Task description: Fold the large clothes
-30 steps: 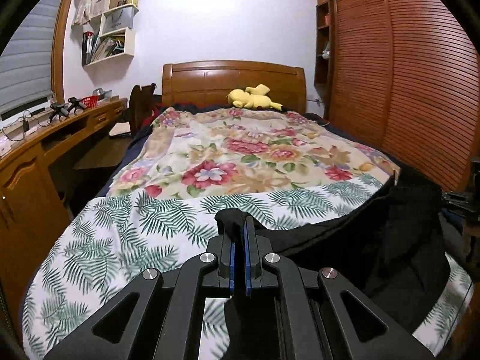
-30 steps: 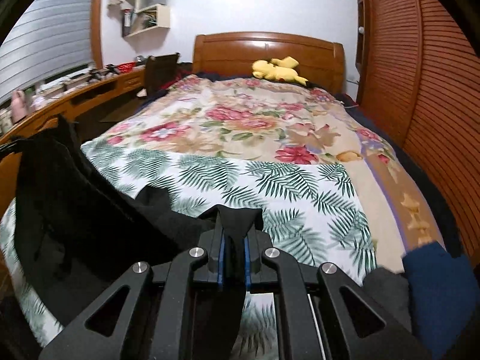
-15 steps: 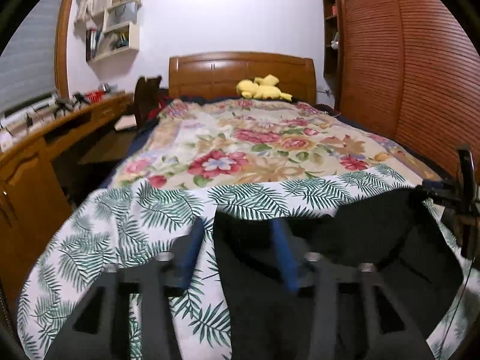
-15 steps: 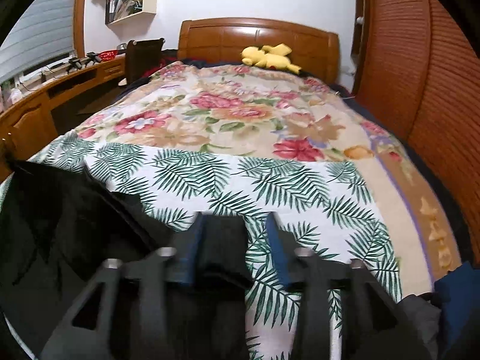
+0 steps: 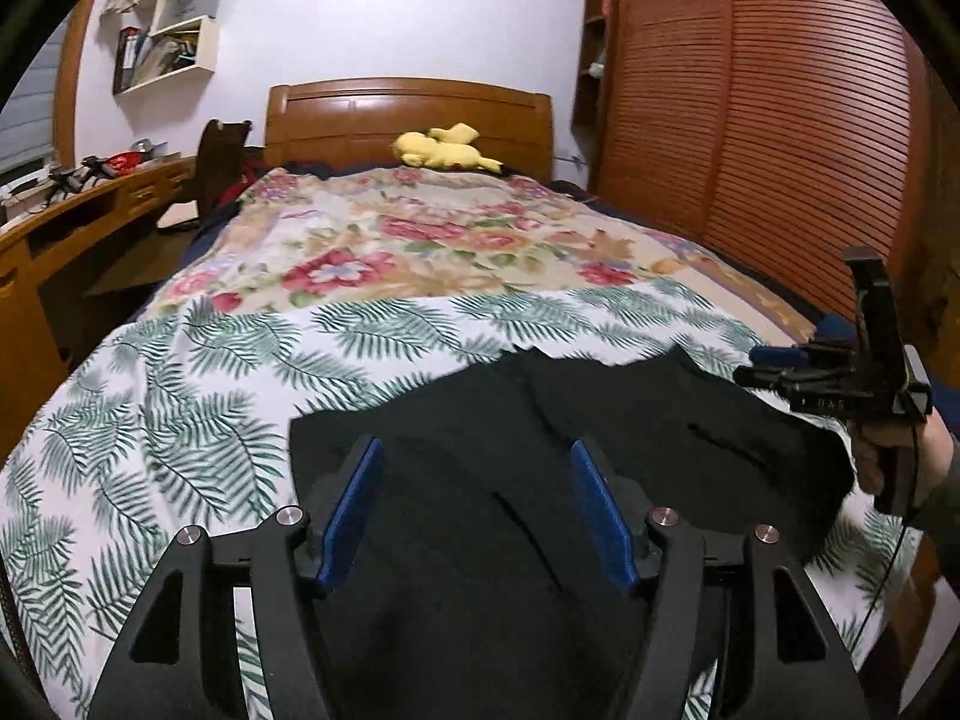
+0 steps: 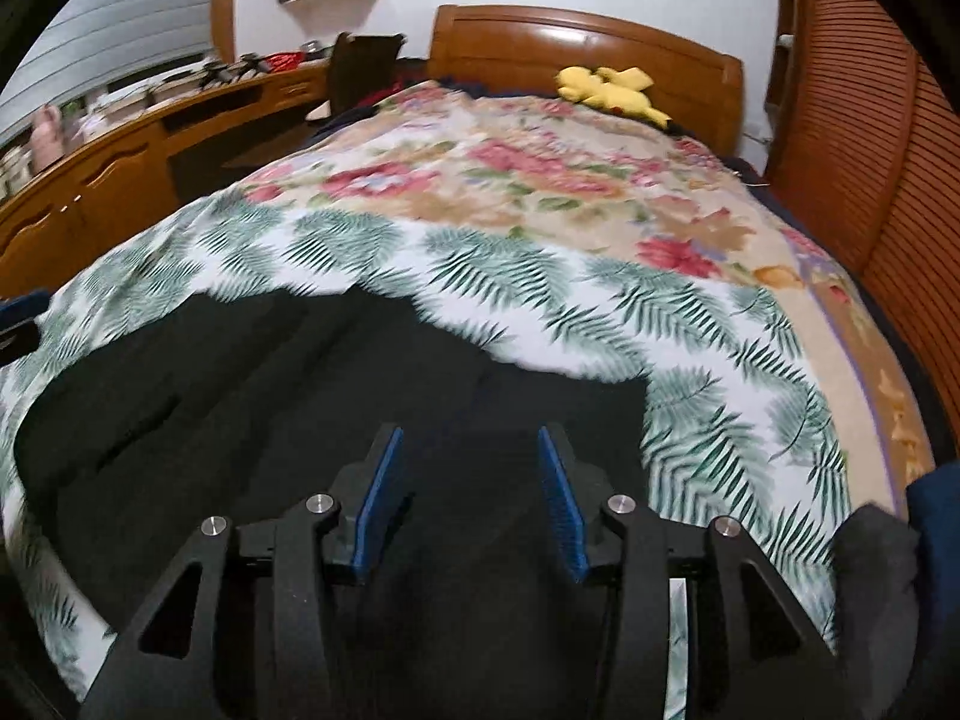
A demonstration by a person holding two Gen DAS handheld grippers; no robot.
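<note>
A large black garment lies spread flat on the palm-print bedspread at the foot of the bed; it also shows in the right wrist view. My left gripper is open, its blue pads apart, hovering over the garment's left part with nothing between them. My right gripper is open over the garment's right part, empty. The right gripper also shows from the side in the left wrist view, at the garment's right edge.
A floral quilt covers the far half of the bed, with a yellow plush toy by the wooden headboard. A wooden desk runs along the left, a slatted wardrobe along the right. Dark folded clothes lie at the right.
Both grippers were shut on the black garment's edge a second ago; they have opened and let it go. The garment now lies flat on the bed.
</note>
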